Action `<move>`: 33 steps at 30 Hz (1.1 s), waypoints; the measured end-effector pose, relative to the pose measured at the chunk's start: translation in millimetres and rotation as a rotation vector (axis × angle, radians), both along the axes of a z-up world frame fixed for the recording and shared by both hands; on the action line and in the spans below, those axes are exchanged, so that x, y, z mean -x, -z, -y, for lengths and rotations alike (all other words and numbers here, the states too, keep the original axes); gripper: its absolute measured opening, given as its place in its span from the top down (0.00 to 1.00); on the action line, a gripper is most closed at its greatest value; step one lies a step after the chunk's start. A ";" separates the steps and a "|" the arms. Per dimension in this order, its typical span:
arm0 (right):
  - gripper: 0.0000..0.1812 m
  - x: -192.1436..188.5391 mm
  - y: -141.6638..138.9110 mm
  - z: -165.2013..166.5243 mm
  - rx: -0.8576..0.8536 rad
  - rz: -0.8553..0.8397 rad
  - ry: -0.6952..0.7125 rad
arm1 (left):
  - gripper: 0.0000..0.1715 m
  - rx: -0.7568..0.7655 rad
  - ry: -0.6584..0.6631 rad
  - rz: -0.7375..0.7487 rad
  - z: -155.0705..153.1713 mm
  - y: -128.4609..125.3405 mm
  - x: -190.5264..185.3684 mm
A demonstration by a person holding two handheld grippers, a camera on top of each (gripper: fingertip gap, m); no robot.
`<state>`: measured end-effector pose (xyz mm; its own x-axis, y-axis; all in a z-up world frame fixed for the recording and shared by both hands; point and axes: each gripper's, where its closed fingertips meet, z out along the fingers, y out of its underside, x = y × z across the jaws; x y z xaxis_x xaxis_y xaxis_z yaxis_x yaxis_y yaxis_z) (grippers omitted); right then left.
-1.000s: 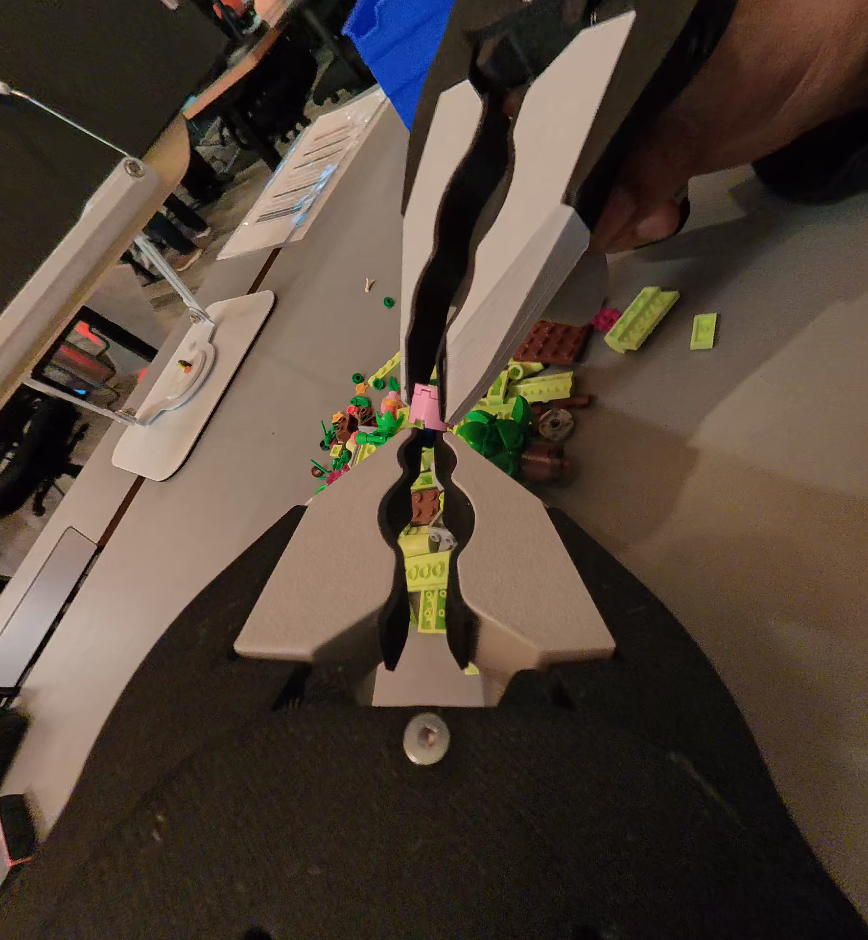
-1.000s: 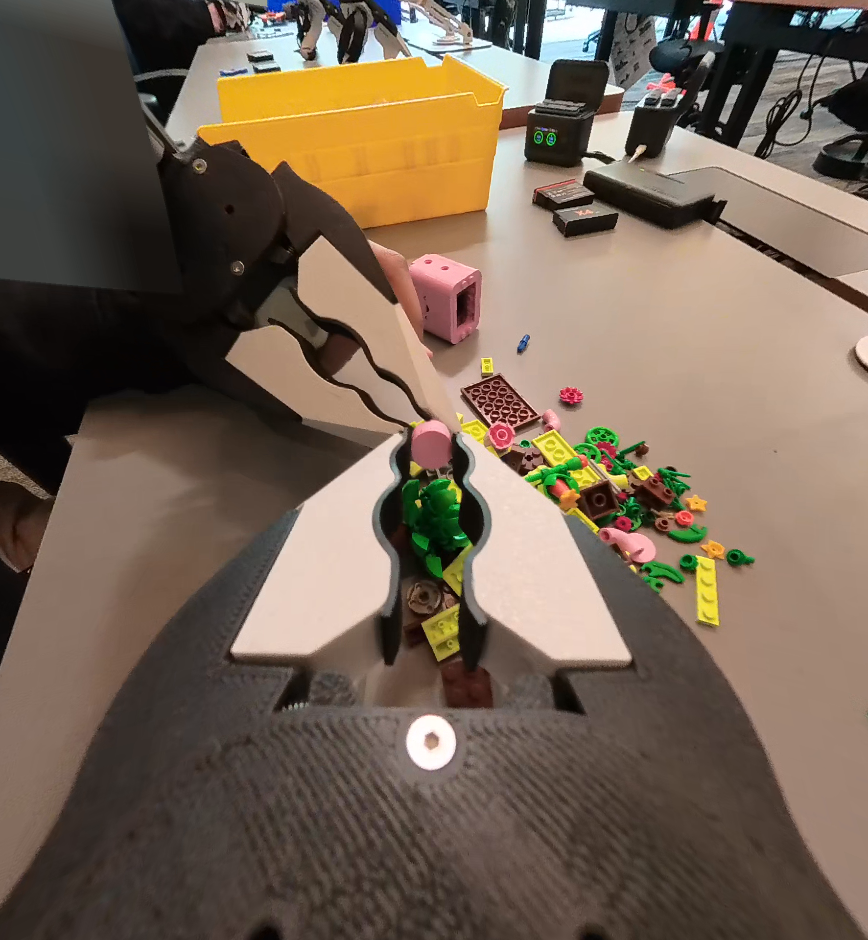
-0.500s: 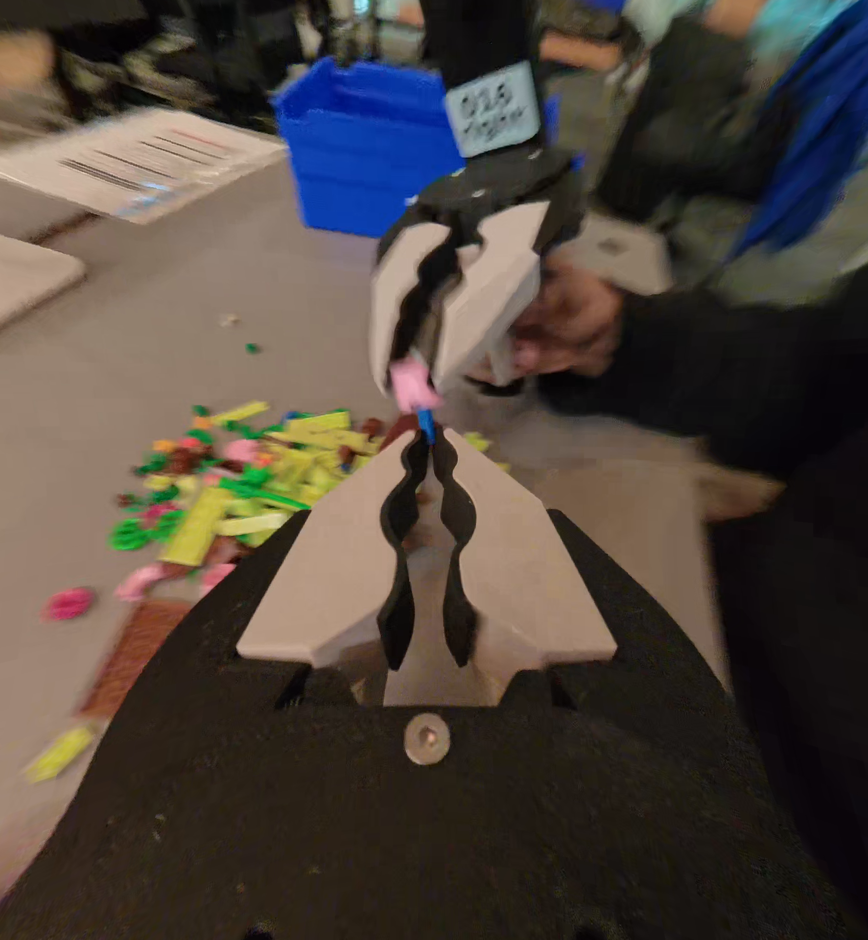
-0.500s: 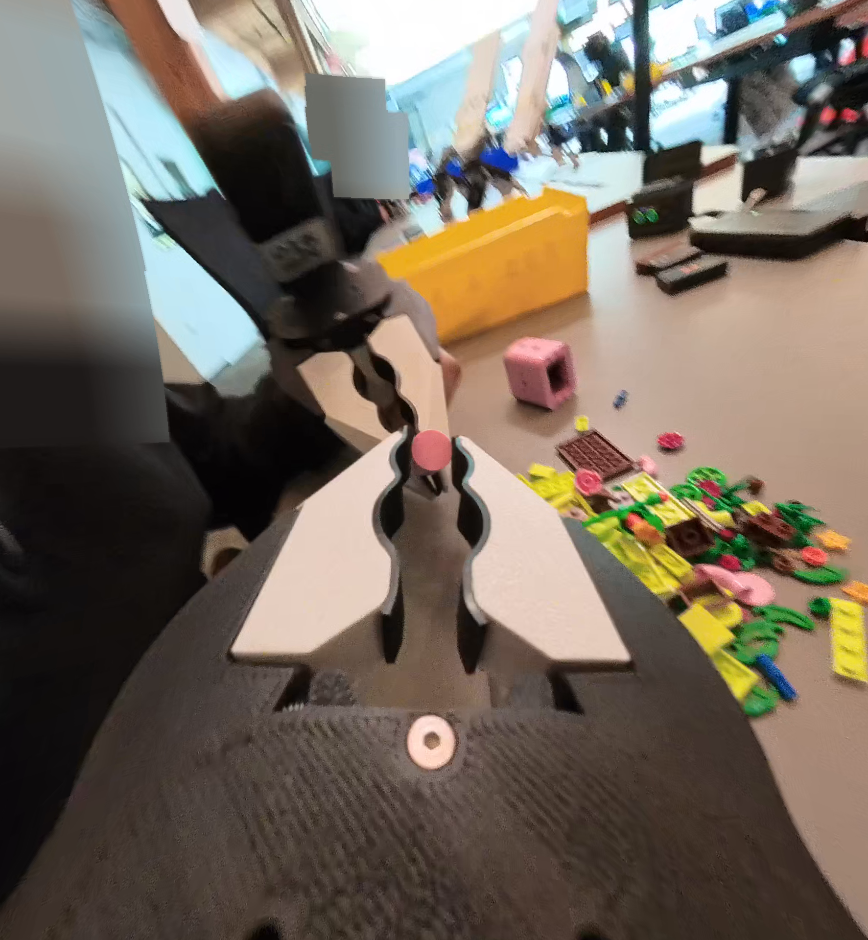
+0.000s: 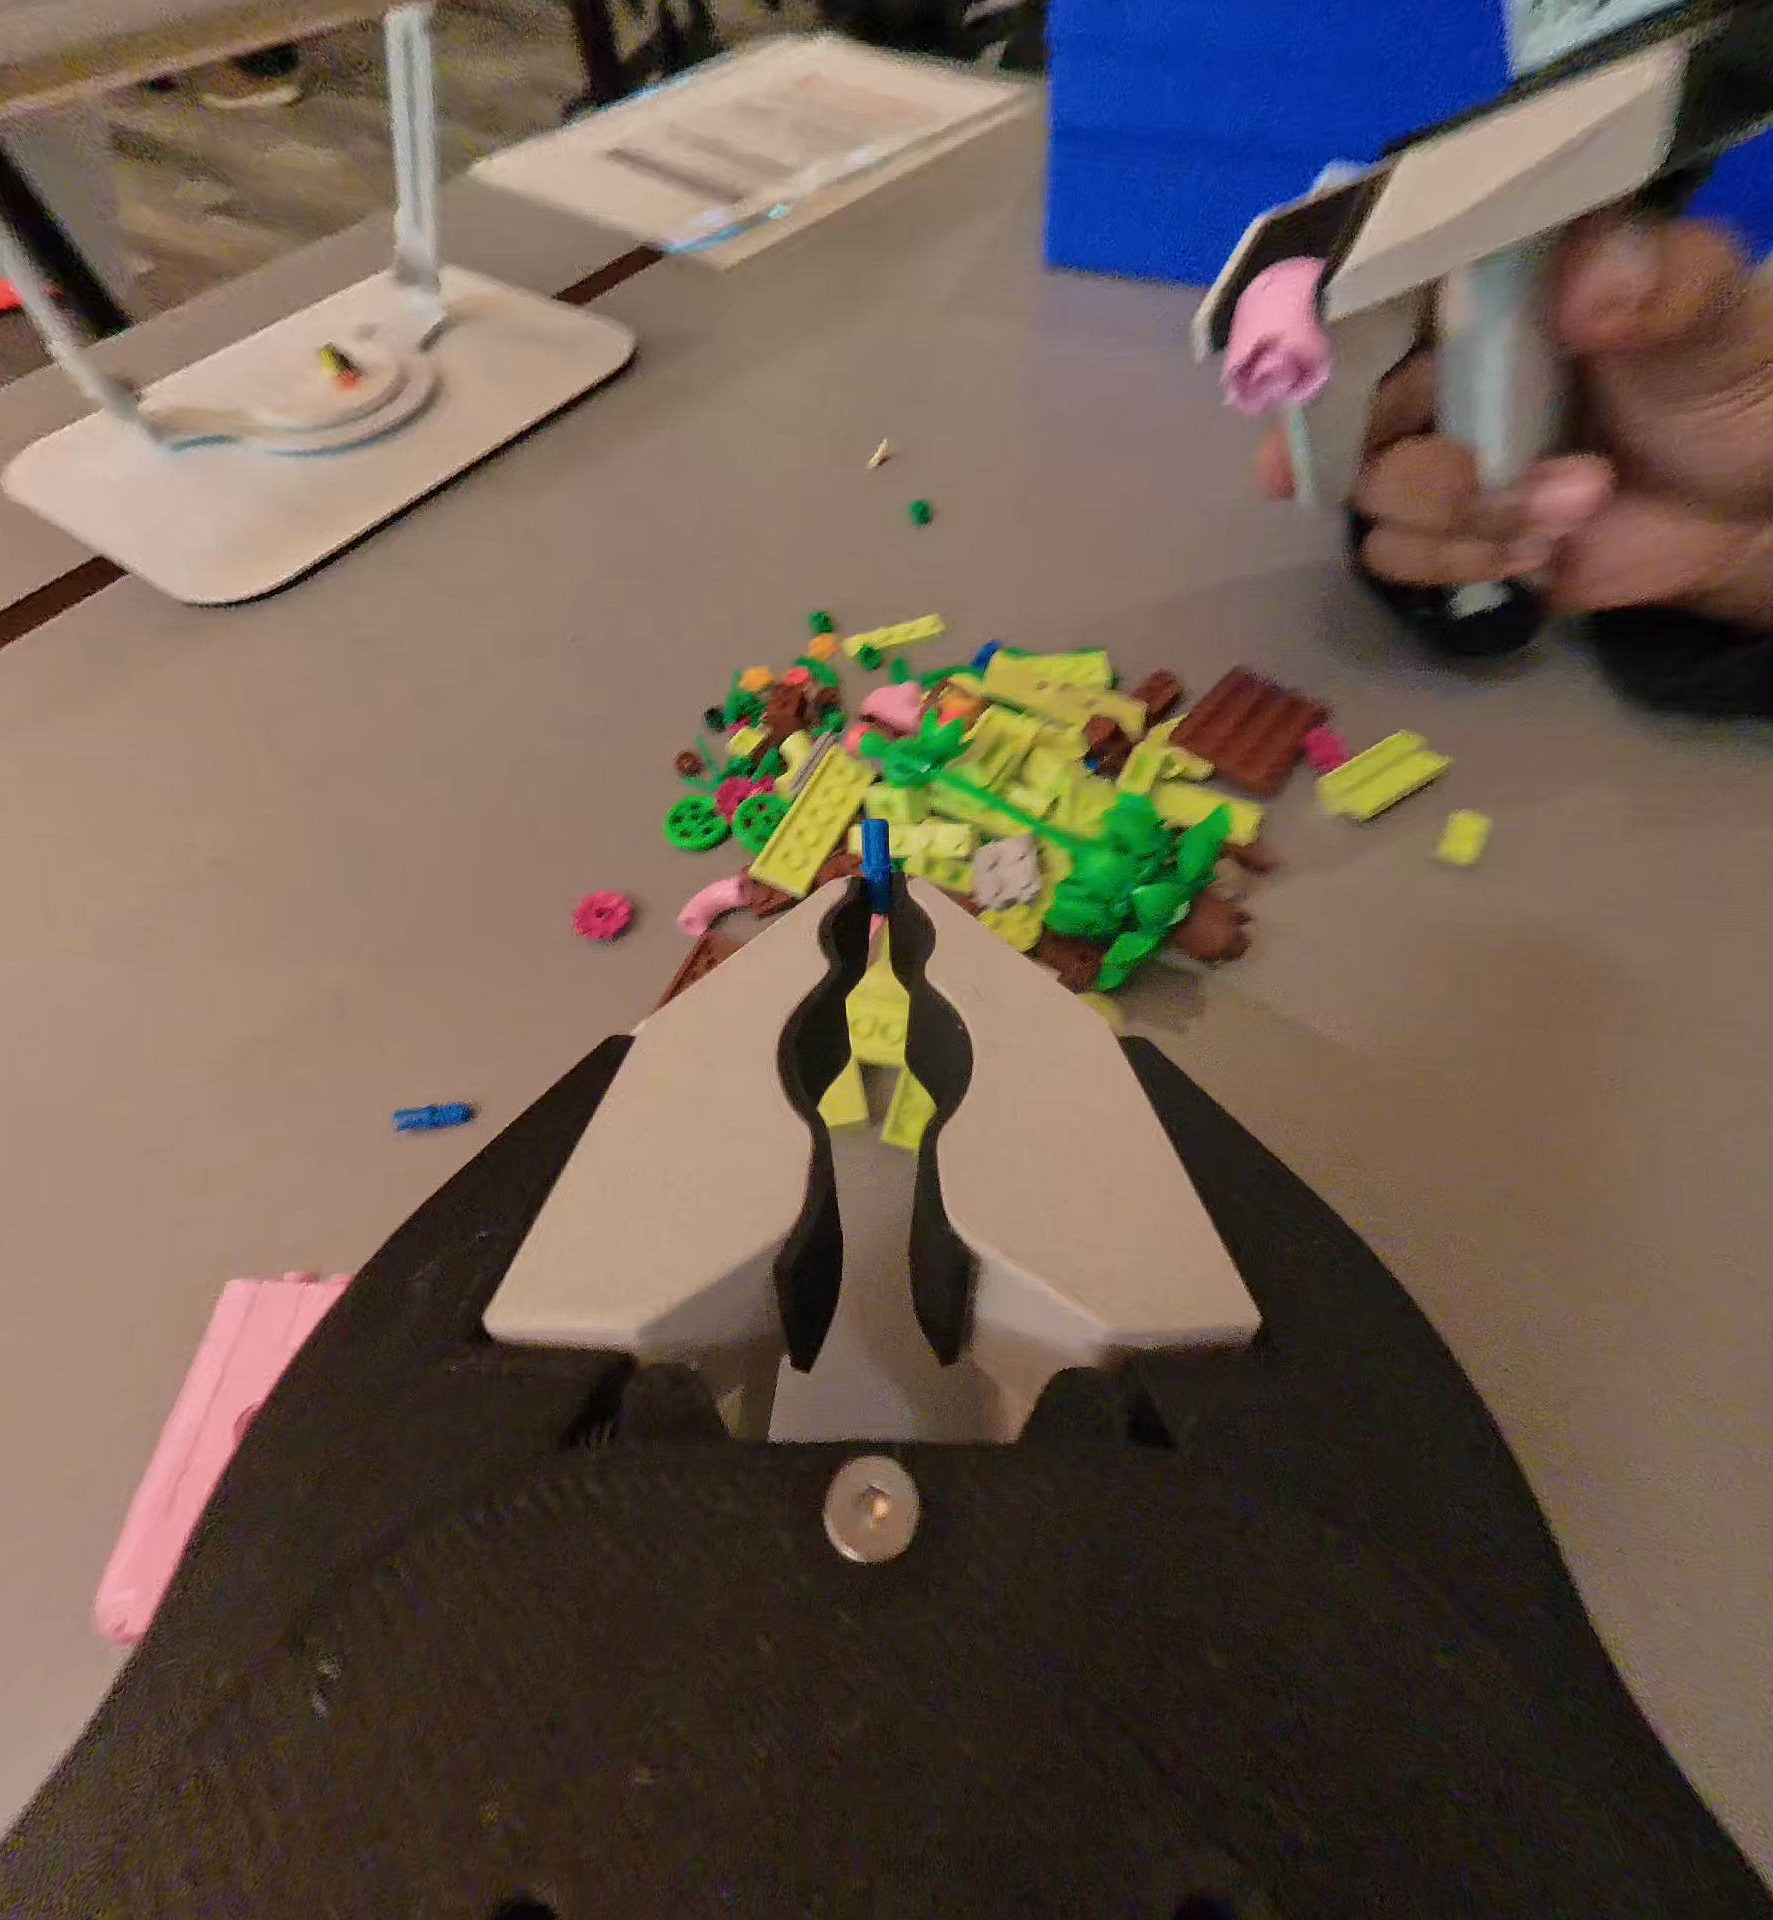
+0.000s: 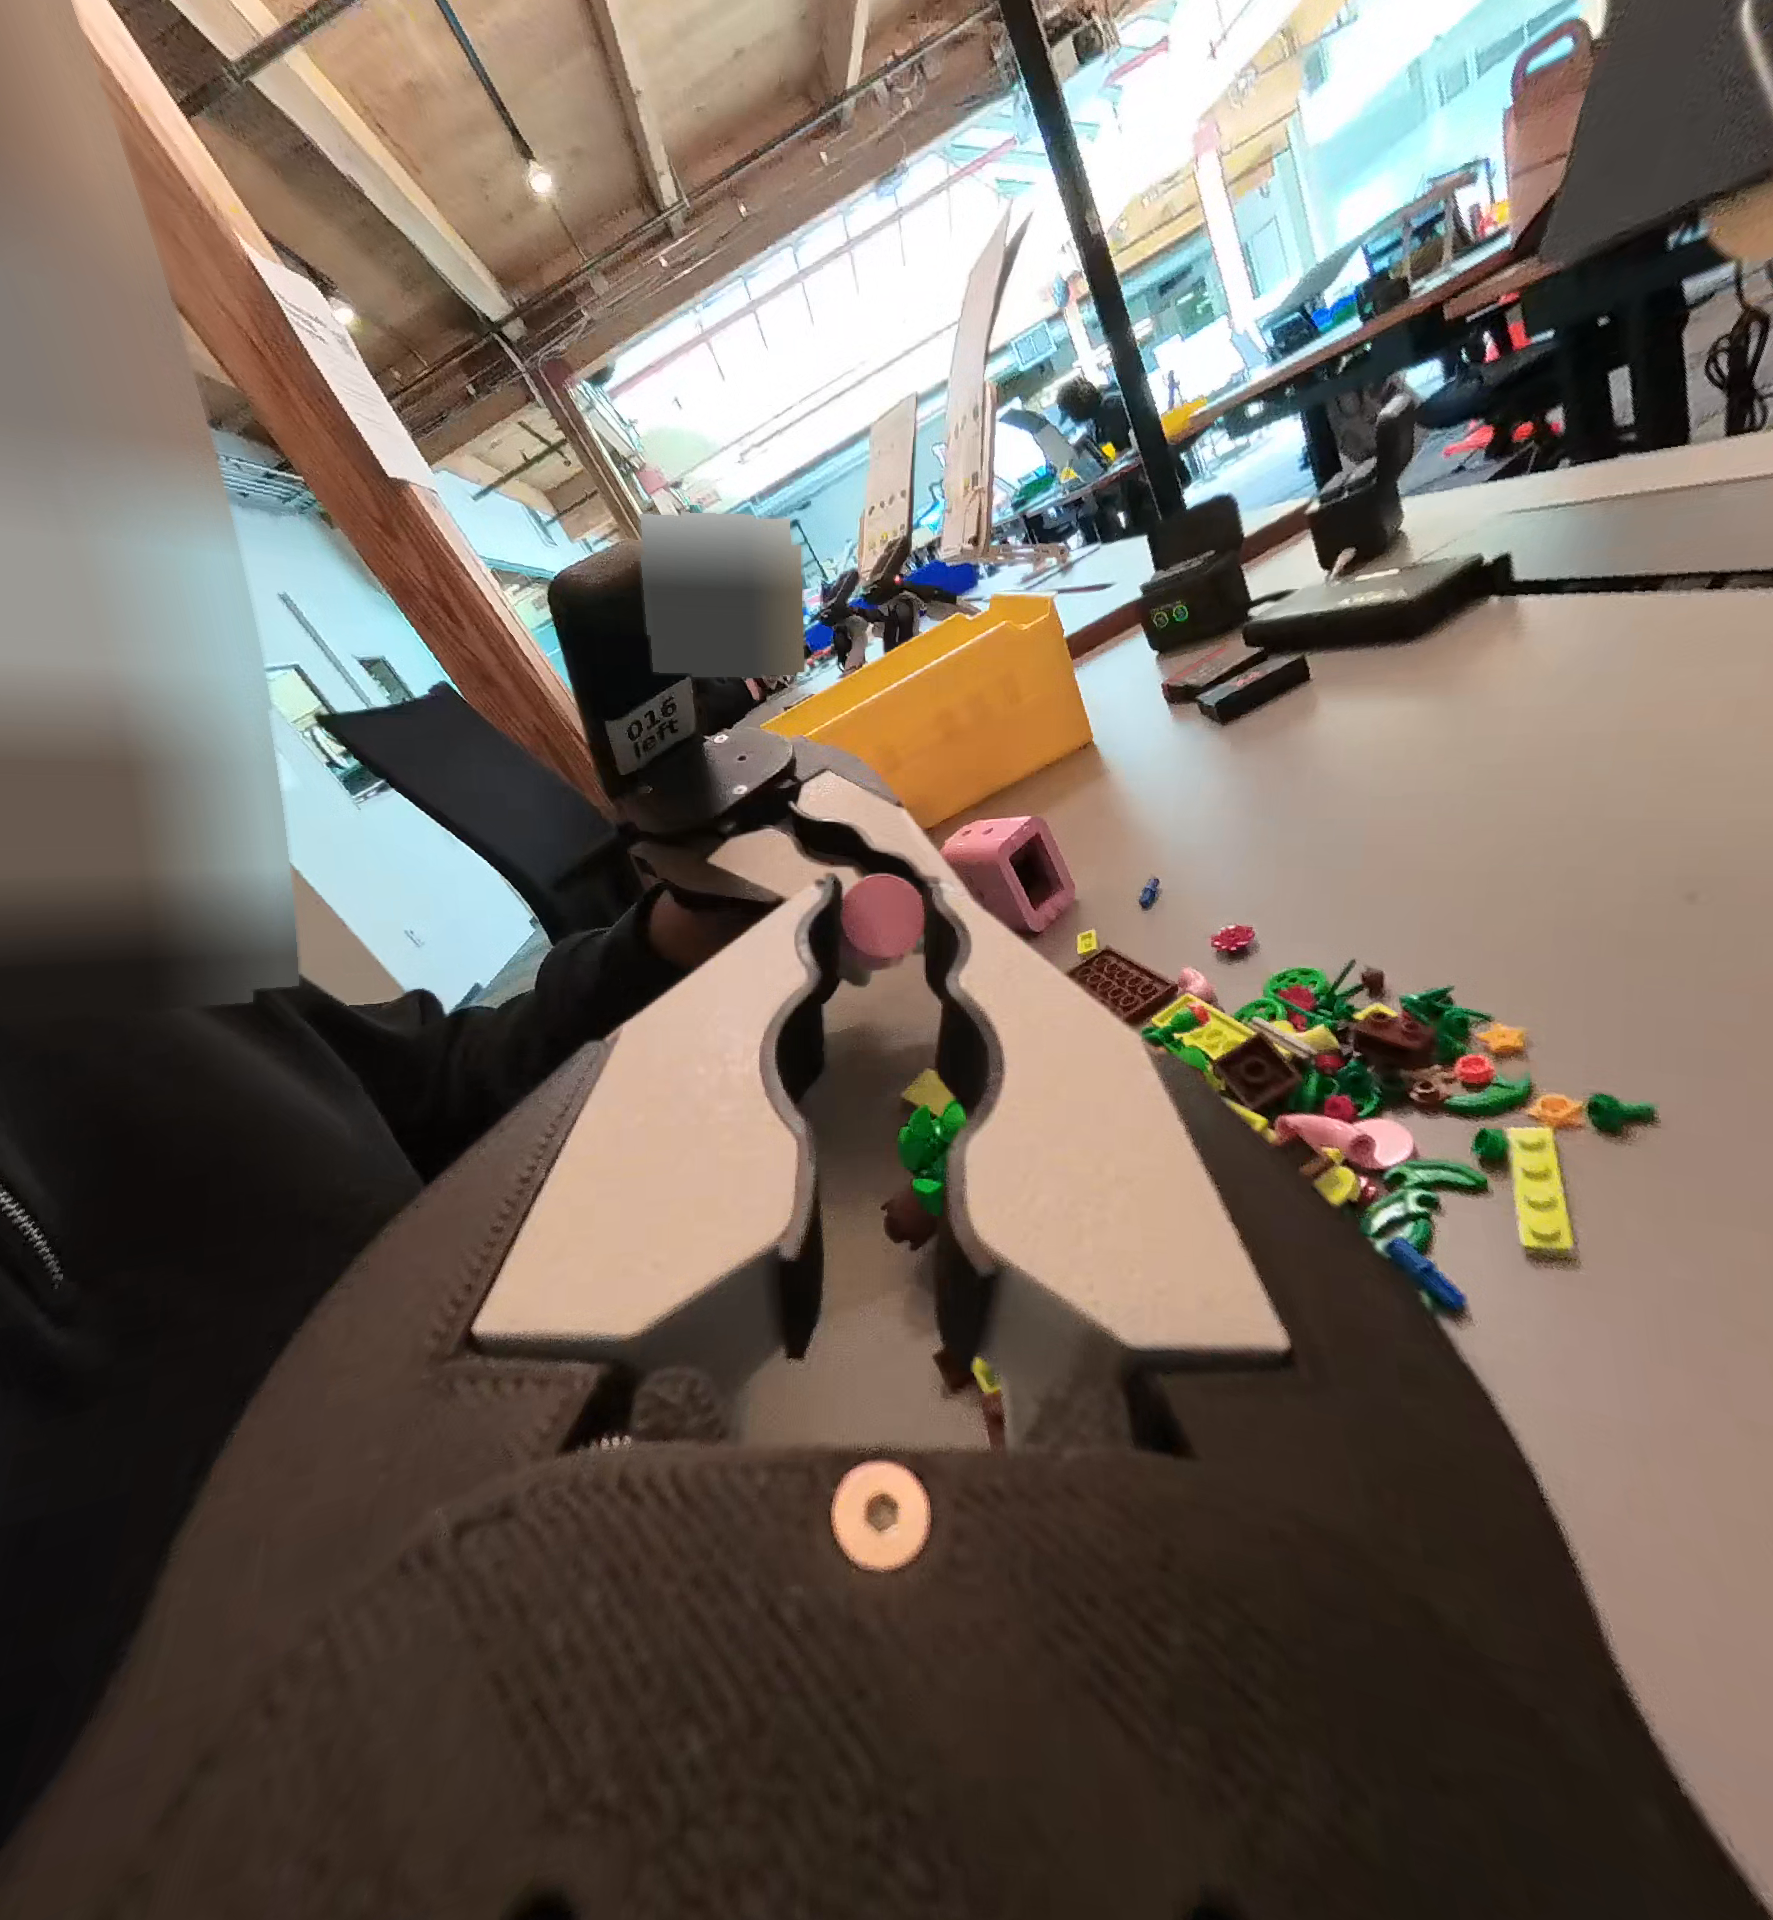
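My left gripper (image 5: 874, 896) is shut on a small blue pin (image 5: 874, 847) that sticks up from its tips, held above the near edge of a pile of small toy bricks (image 5: 975, 769) in lime, green, brown and pink. My right gripper (image 6: 877, 920) is shut on a pink round piece (image 6: 880, 914). In the left wrist view that pink piece (image 5: 1275, 338) hangs from the right gripper's fingers (image 5: 1484, 197) at the upper right, above the table and apart from my left gripper. In the right wrist view the left gripper's fingers (image 6: 861, 821) sit just behind the pink piece.
On the grey table (image 5: 238, 831) lie a loose blue pin (image 5: 432, 1116), a magenta flower piece (image 5: 601, 914), a pink cube (image 6: 1012, 868), a white stand base (image 5: 321, 416) and a blue bin (image 5: 1225, 135). A yellow bin (image 6: 955, 707) and black devices (image 6: 1235, 686) stand farther back. One gripper's finger ends stand about 11 centimetres off the other's.
Both grippers rose from the pile, tip to tip. They have now parted: the left keeps the blue pin, the right keeps the pink piece and has swung up and away.
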<state>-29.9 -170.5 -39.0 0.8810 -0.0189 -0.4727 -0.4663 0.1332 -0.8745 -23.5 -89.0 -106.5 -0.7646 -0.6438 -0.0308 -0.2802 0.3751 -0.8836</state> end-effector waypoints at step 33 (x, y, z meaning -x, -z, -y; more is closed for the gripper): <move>0.93 31.1 7.4 -43.6 0.006 -0.139 -0.152 | 0.87 0.051 0.190 0.598 53.5 -50.8 39.8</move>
<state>-61.1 -126.9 -46.5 0.8000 0.1065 -0.5904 -0.5972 0.0469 -0.8007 -63.3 -142.5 -55.7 -0.7259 -0.5100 -0.4614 0.3357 0.3228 -0.8849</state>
